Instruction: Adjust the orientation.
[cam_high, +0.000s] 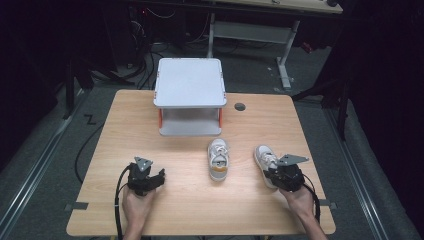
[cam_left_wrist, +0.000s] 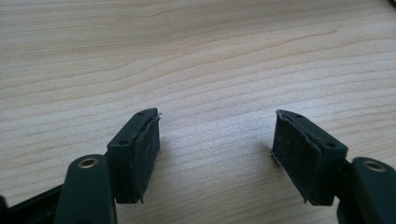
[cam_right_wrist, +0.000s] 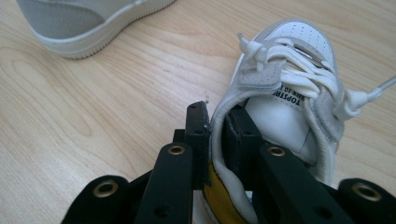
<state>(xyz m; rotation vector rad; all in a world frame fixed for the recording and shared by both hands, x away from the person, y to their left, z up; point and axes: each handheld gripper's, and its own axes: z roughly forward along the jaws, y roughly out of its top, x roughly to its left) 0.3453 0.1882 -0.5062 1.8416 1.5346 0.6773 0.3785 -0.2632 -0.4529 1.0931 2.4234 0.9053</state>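
Note:
Two small white and grey sneakers lie on the wooden table (cam_high: 150, 210). The left sneaker (cam_high: 218, 159) lies free in the middle, toe toward the shelf. The right sneaker (cam_high: 265, 161) (cam_right_wrist: 289, 93) has my right gripper (cam_high: 276, 176) (cam_right_wrist: 217, 133) shut on the side wall of its collar, one jaw outside and one inside the shoe. My left gripper (cam_high: 159, 178) (cam_left_wrist: 215, 149) hovers over bare wood at the front left, jaws open and nothing between them.
A grey two-level shelf (cam_high: 189, 97) stands at the back middle of the table, with a dark round hole (cam_high: 240, 106) in the tabletop to its right. A second desk frame (cam_high: 280, 30) stands on the floor beyond.

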